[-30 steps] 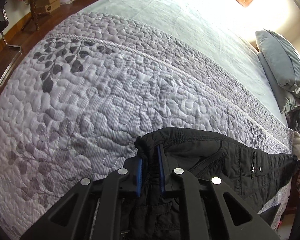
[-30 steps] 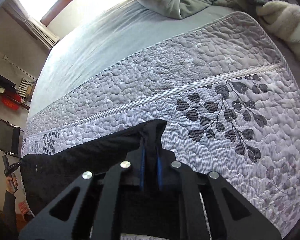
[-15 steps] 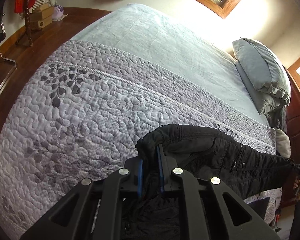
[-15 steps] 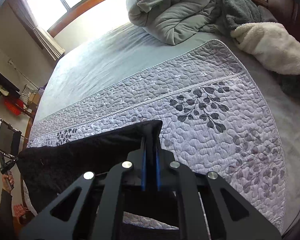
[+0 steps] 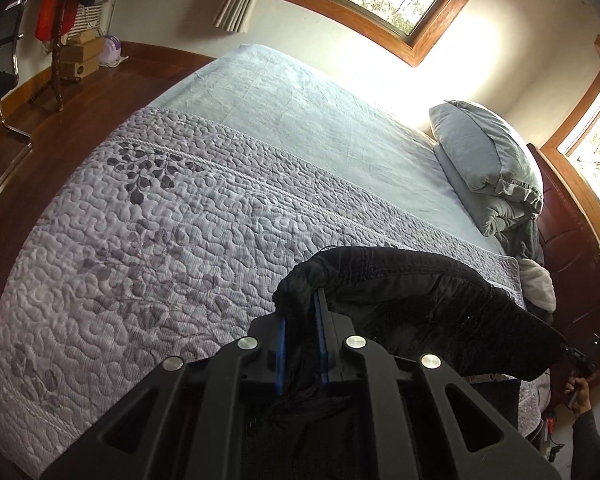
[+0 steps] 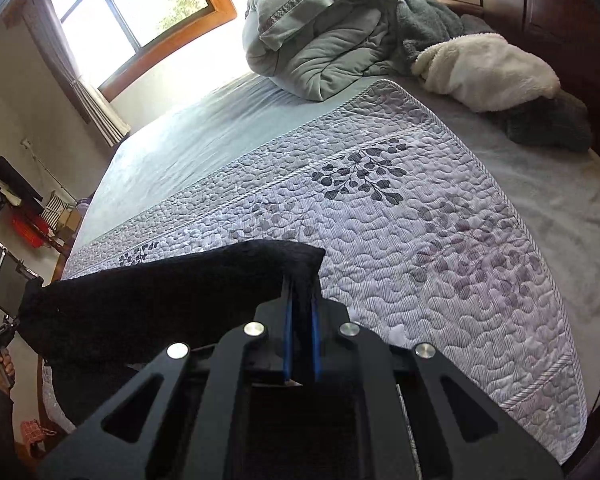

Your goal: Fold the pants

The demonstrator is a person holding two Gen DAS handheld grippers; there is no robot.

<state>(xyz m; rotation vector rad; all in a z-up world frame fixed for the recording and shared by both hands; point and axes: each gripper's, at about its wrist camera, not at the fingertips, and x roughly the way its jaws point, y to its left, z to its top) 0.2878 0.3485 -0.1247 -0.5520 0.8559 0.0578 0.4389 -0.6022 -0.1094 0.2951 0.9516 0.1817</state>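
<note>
Black pants point(image 5: 412, 300) hang stretched between my two grippers, lifted above the quilted bed point(image 5: 148, 240). My left gripper point(image 5: 300, 300) is shut on one bunched corner of the waistband, the cloth pinched between its blue pads. My right gripper point(image 6: 300, 284) is shut on the opposite corner of the black pants point(image 6: 148, 304). In each view the far end of the pants reaches the other gripper, held by a hand point(image 5: 578, 390) at the frame's edge. The lower part of the pants hangs out of sight under the grippers.
A grey quilt with a leaf pattern point(image 6: 400, 224) covers the near half of the bed. Pillows point(image 5: 488, 160), a folded duvet point(image 6: 324, 40) and fluffy blankets point(image 6: 488, 72) lie by the dark headboard. Wood floor, a chair point(image 5: 0, 60) and boxes lie beyond the bed's far side.
Both grippers have risen and drawn back from the bed with the pants still held. More of the bed, windows and pillows has come into view.
</note>
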